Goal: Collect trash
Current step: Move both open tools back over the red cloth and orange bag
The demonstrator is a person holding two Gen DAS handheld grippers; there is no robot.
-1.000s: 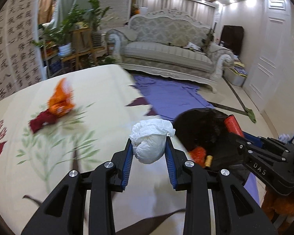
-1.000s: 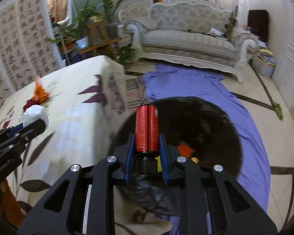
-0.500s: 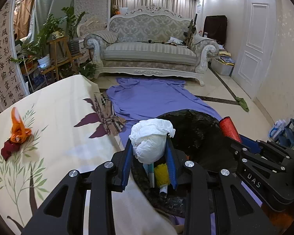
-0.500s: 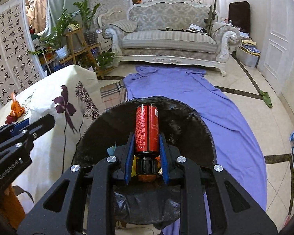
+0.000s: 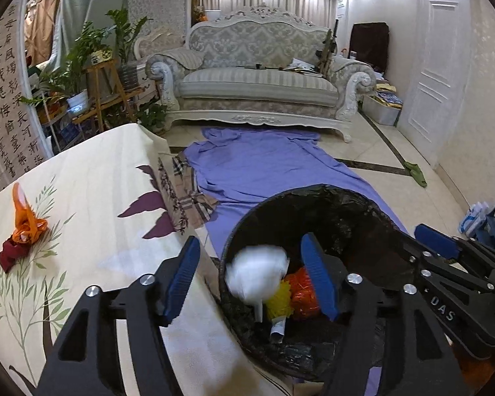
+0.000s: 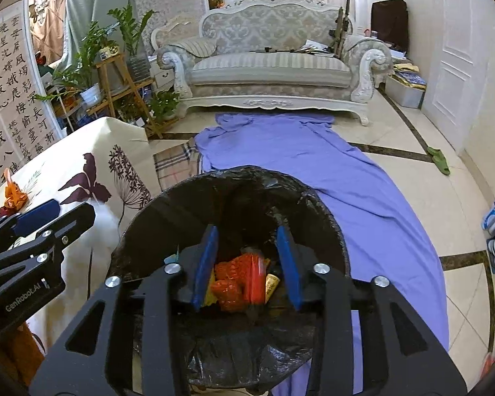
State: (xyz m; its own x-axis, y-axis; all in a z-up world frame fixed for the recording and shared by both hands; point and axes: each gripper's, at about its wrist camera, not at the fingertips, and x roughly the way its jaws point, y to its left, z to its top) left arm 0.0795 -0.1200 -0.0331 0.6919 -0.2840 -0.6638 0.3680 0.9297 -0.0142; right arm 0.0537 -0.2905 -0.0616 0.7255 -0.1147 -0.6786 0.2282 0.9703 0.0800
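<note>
Both grippers hang over a bin with a black liner (image 5: pixel 349 198) (image 6: pixel 247 175). My left gripper (image 5: pixel 250 242) has its jaws opening; a crumpled white paper ball (image 5: pixel 255 274), blurred, drops between the pads without touching them. My right gripper (image 6: pixel 247 231) also has its jaws opening, and a red can (image 6: pixel 255 279), blurred, falls free between its blue pads. Orange, yellow and other scraps lie in the bin. An orange and dark red wrapper (image 5: pixel 23 231) (image 6: pixel 13 194) lies on the cream floral table (image 5: pixel 82 198).
A purple cloth (image 6: pixel 313 158) is spread on the tiled floor beyond the bin, reaching a sofa (image 5: pixel 260 82). Potted plants on wooden stands (image 5: pixel 92 76) stand at the left. Each wrist view shows the other gripper beside the bin. A green slipper (image 6: pixel 439 161) lies near the right wall.
Both grippers moved from beside the table to over the bin. Their jaws opened, letting go of the white paper ball and the red can, which now drop toward the bin.
</note>
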